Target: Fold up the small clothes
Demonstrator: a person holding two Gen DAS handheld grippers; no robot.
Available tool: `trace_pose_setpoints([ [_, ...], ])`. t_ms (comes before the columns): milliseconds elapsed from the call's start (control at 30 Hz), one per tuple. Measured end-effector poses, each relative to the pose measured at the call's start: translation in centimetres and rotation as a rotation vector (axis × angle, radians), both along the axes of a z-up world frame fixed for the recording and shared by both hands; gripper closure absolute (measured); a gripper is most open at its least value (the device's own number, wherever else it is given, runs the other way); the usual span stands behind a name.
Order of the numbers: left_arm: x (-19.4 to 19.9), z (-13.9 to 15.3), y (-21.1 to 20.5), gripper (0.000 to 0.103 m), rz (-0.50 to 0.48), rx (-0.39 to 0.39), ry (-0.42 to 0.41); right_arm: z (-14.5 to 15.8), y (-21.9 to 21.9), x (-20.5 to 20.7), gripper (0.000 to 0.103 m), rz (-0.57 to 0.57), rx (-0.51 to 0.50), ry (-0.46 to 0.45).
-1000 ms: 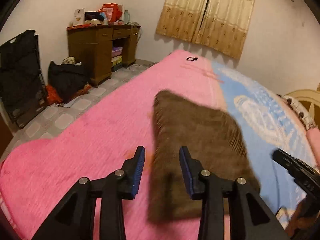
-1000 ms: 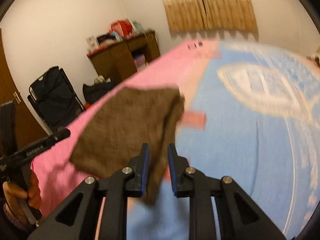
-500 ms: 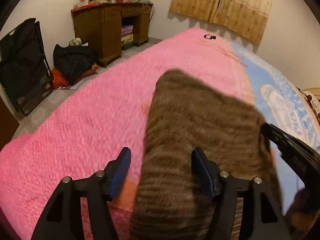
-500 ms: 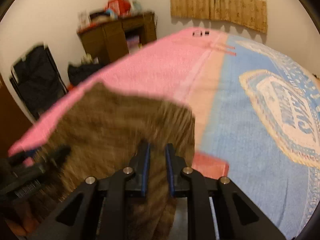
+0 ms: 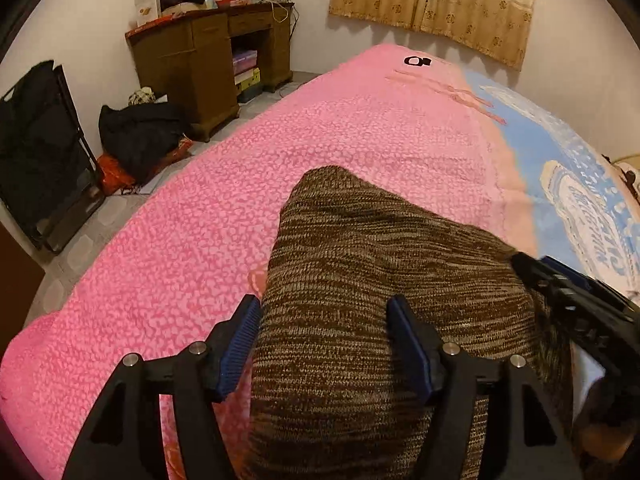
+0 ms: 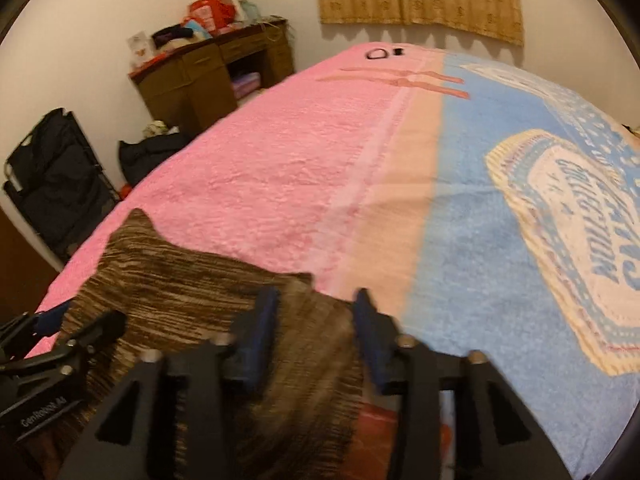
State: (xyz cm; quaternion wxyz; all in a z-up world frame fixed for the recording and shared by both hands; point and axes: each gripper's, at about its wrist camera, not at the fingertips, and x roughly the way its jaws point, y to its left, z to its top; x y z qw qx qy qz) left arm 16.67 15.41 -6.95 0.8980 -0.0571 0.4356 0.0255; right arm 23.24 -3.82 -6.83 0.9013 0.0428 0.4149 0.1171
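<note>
A brown knitted garment (image 5: pixel 380 272) lies folded on the pink part of the bed blanket (image 5: pixel 224 208), near its front edge. My left gripper (image 5: pixel 324 340) hangs over the garment's near left part with its jaws wide apart; the blue pads do not press the knit. My right gripper (image 6: pixel 316 316) sits over the garment's right edge (image 6: pixel 180 280), and its jaws are opening with the knit loose between them. Each gripper shows in the other view: the right gripper (image 5: pixel 560 292) at the garment's right side, the left gripper (image 6: pixel 60 340) at its left.
The blanket turns blue with a printed emblem (image 6: pixel 560 248) to the right. A small black object (image 5: pixel 416 61) lies at the bed's far end. Beyond the left bed edge are a wooden desk (image 5: pixel 200 56), a black bag (image 5: pixel 140 132) and a black rack (image 5: pixel 36 152). Curtains (image 5: pixel 432 0) hang on the far wall.
The garment, held up in the air before, has come down onto the bed. Both grippers sank with it. The left jaws widened and the right jaws let go of the knit.
</note>
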Motion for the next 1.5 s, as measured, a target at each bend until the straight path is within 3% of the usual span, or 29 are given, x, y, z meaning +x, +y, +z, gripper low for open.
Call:
trace_pose_setpoints([
  [100,-1.5,0.9,0.0,0.036,-0.004,0.006,-0.012,1.9,-0.7,-2.9,0.059,-0.034,0.016,-0.051],
  [267,-6.2,2.0,-0.8,0.036,-0.033,0.085,-0.046,3.7,0.9,-10.1,0.060,0.065,-0.034,-0.130],
  [367,-8.9,1.3,-0.8,0.036,-0.027,0.123,-0.052,3.0,1.5,-13.4,0.060,0.091,-0.050,-0.108],
  [467,-11.5,0.3,-0.7,0.036,-0.027,0.132,-0.087,1.6,2.8,-16.7,0.060,0.117,-0.134,-0.119],
  [567,-13.0,0.1,-1.2,0.036,-0.032,0.159,-0.092,-0.4,3.4,-17.9,0.059,0.122,-0.166,-0.059],
  [800,-16.8,1.1,-2.2,0.036,-0.062,0.175,-0.051,-0.3,1.4,-21.4,0.056,0.029,-0.074,-0.009],
  [833,-17.8,1.5,-2.3,0.036,-0.067,0.178,-0.062,0.3,0.8,-22.4,0.053,0.007,-0.030,-0.017],
  [933,-20.1,2.5,-2.4,0.036,-0.057,0.198,-0.096,1.6,-0.4,-24.8,0.025,-0.063,0.092,-0.028],
  [967,-20.7,2.8,-2.5,0.036,-0.054,0.201,-0.105,2.0,-0.6,-25.7,0.020,-0.092,0.134,-0.027],
  [1167,-24.3,4.3,-3.0,0.035,-0.067,0.229,-0.147,3.8,-0.2,-29.5,0.021,-0.153,0.147,-0.043],
  [1400,-28.6,5.7,-2.1,0.024,-0.042,0.152,-0.189,6.3,-0.9,-33.1,0.019,-0.249,0.100,-0.182],
  [1500,-30.4,7.1,-2.1,0.024,-0.051,0.147,-0.262,7.6,-0.2,-34.9,0.004,-0.249,0.065,-0.272],
])
